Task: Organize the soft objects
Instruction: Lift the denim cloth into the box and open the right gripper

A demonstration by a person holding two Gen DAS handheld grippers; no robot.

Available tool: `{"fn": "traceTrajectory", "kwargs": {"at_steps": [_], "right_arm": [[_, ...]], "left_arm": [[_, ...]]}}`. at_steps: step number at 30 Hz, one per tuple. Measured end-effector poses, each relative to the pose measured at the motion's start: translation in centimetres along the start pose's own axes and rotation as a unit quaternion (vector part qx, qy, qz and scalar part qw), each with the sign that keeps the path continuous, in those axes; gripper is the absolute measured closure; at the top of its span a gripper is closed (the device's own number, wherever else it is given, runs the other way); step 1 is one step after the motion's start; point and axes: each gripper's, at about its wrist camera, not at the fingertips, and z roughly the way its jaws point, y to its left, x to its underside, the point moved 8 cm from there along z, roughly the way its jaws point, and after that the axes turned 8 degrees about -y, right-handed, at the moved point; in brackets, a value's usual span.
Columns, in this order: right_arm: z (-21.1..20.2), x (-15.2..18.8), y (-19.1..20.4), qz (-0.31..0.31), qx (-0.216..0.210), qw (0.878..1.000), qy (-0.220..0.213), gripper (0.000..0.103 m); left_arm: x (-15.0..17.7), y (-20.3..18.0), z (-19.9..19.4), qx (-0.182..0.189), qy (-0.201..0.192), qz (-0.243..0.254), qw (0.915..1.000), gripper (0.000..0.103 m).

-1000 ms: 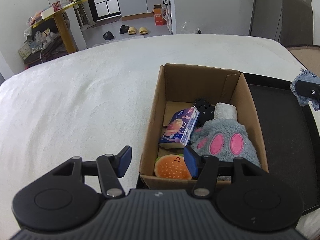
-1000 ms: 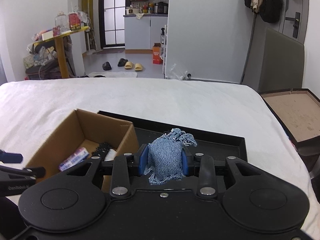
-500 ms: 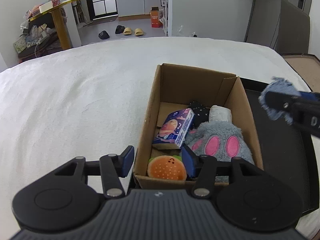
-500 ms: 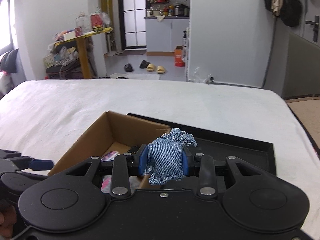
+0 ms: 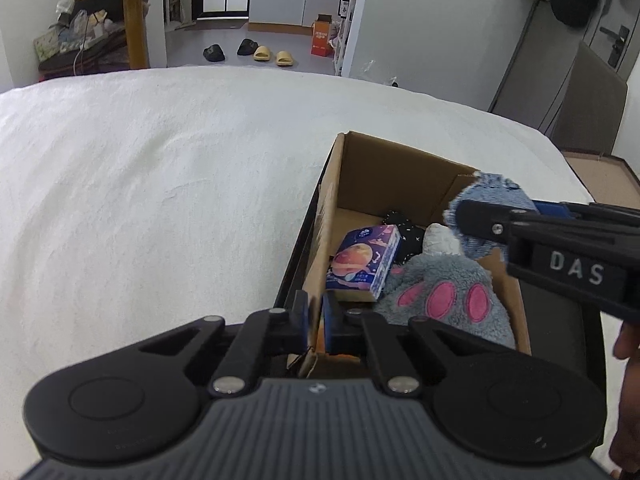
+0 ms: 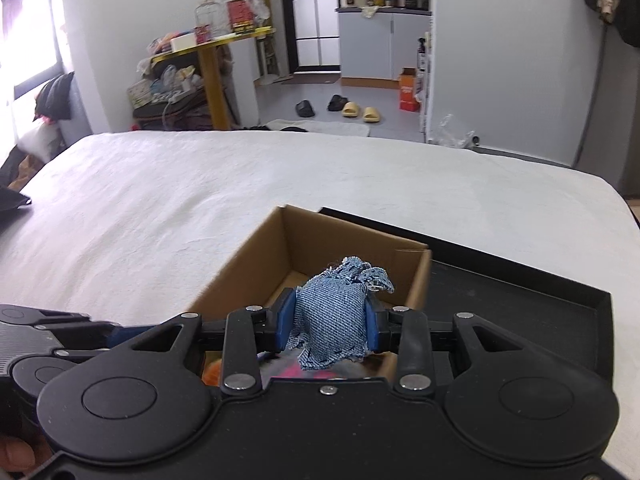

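Near the bed's right edge, the left gripper [image 5: 316,322] has just clamped its fingers on the box [image 5: 326,216] wall, steadying it, while the right gripper [image 6: 331,322], fingers clamped on the denim bundle [image 6: 338,312], has moved above the box, ready to drop.

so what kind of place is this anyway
Most likely a small lived-in apartment: a bed under a white cover, slippers on the floor by it, and a kitchen counter with appliances in the next room.
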Motion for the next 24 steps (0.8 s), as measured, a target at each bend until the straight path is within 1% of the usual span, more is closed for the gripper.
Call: {"fn": "traceTrajectory", "kwargs": {"at_steps": [9, 11, 13, 14, 15, 16, 19, 24], "right_arm": [[1.0, -1.0, 3.5, -0.041, -0.031, 0.999, 0.012, 0.067], [1.3, -1.6, 4.0, -0.038, -0.035, 0.999, 0.013, 0.066], [1.6, -2.3, 4.1, -0.03, -0.037, 0.999, 0.009, 0.061], [1.7, -2.7, 4.2, -0.033, -0.034, 0.999, 0.0, 0.057], [1.7, -3.1, 4.3, -0.04, -0.031, 0.999, -0.011, 0.05], [1.7, -3.4, 4.4, -0.048, -0.027, 0.998, -0.017, 0.048], [1.6, -3.3, 4.7, -0.071, -0.021, 0.997, -0.019, 0.047], [0.8, -1.9, 3.8, -0.065, -0.021, 0.998, -0.001, 0.047]], "left_arm": [[-0.2, 0.8, 0.1, 0.008, 0.005, -0.027, 0.9996, 0.096], [-0.1, 1.0, 0.2, 0.005, 0.007, -0.029, 0.9995, 0.096], [-0.1, 1.0, 0.2, 0.003, 0.008, -0.03, 0.9995, 0.096], [-0.2, 0.9, 0.2, 0.002, 0.009, -0.031, 0.9995, 0.096], [-0.2, 0.9, 0.3, 0.002, 0.01, -0.03, 0.9995, 0.096], [-0.2, 0.8, 0.3, 0.001, 0.011, -0.029, 0.9995, 0.096], [-0.4, 0.7, 0.2, -0.004, 0.011, -0.023, 0.9997, 0.095], [-0.6, 0.3, 0.1, -0.015, 0.012, -0.011, 0.9998, 0.093]]}}
